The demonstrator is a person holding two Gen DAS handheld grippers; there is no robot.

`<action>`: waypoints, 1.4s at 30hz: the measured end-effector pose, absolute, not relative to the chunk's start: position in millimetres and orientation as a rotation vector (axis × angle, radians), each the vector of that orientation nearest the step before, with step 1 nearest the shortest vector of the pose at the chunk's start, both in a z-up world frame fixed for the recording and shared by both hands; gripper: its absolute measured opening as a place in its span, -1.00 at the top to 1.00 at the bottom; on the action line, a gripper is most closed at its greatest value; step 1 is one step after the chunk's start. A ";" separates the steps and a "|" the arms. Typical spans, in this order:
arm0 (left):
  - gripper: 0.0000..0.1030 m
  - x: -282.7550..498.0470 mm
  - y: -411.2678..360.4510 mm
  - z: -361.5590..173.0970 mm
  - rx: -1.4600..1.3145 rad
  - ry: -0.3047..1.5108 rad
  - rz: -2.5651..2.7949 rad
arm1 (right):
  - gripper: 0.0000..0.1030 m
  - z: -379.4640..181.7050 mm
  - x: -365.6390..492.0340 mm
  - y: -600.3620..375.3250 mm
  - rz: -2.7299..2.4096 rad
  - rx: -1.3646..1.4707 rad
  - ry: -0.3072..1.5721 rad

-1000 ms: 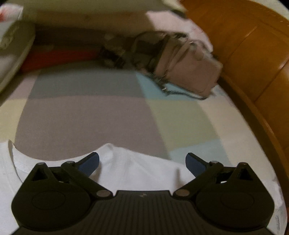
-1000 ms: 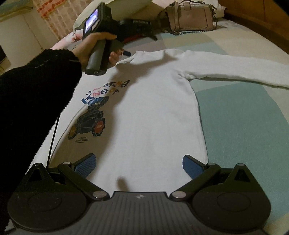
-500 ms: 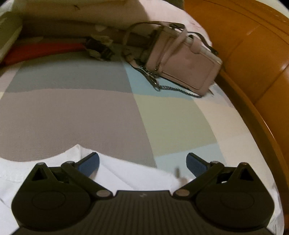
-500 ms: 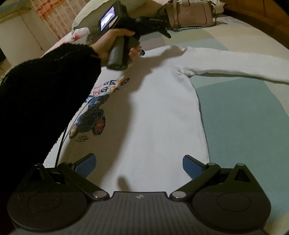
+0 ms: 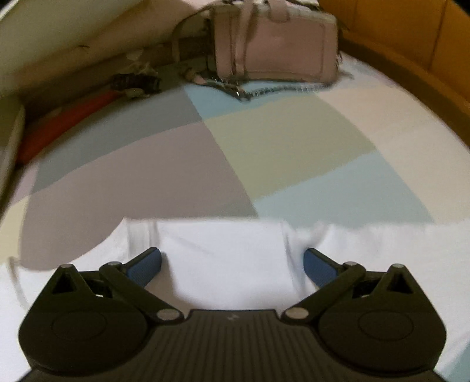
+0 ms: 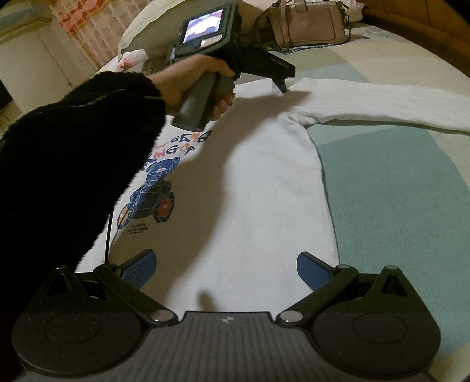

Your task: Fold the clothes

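Note:
A white long-sleeved top (image 6: 258, 188) with a blue printed figure lies flat on the patchwork bedsheet (image 6: 396, 188), one sleeve (image 6: 382, 102) stretched out to the right. In the right wrist view my right gripper (image 6: 226, 267) is open over the hem, near the right side seam. A hand in a black sleeve (image 6: 73, 164) holds the left gripper (image 6: 279, 85) at the right shoulder, by the collar. In the left wrist view that left gripper (image 5: 232, 264) is open, and the white top (image 5: 223, 258) lies between and below its blue pads.
A pink handbag (image 5: 273, 44) with a chain strap lies at the head of the bed, near pillows (image 6: 152, 26). An orange wooden bed frame (image 5: 411, 50) runs along the right side. A red item (image 5: 64, 123) sits at the left under a pillow.
The left gripper has swung right along the collar toward the right shoulder, so the handbag now sits straight ahead of it. The right gripper has stayed at the hem.

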State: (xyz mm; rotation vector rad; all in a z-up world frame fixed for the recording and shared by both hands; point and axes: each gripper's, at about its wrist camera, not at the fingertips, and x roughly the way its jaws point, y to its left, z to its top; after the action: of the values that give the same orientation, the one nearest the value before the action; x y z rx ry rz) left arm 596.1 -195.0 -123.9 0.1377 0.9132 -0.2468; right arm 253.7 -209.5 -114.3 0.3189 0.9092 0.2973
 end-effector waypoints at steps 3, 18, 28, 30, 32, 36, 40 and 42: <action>-0.99 607.4 -196.9 -124.0 0.112 0.887 -0.227 | -1.00 -115.2 253.9 -209.7 0.297 0.322 0.913; -1.00 592.5 -186.0 -124.6 0.150 0.879 -0.195 | -1.00 -113.4 251.5 -205.4 0.303 0.318 0.922; -0.98 573.8 -199.6 -103.0 0.140 0.852 -0.297 | -1.00 -113.0 249.8 -205.3 0.301 0.321 0.919; -0.98 566.4 -207.3 -104.7 0.149 0.881 -0.351 | -1.00 -112.9 249.0 -205.1 0.301 0.323 0.918; -0.98 563.0 -215.9 -109.8 0.162 0.904 -0.380 | -1.00 -112.4 249.1 -203.7 0.300 0.322 0.917; -0.99 576.6 -227.4 -124.4 0.172 0.888 -0.314 | -1.00 -112.3 249.2 -204.2 0.296 0.319 0.919; -0.96 588.2 -223.9 -120.1 0.096 0.873 -0.253 | -1.00 -113.7 249.5 -206.0 0.283 0.318 0.920; -0.96 579.5 -216.9 -107.4 0.084 0.864 -0.263 | -1.00 -113.5 247.9 -206.3 0.270 0.315 0.914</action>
State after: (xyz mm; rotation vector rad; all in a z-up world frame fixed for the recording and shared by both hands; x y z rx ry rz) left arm 579.5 -216.9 -107.4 0.0840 0.8638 -0.2634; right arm 247.9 -206.3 -113.5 0.3154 0.9142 0.2701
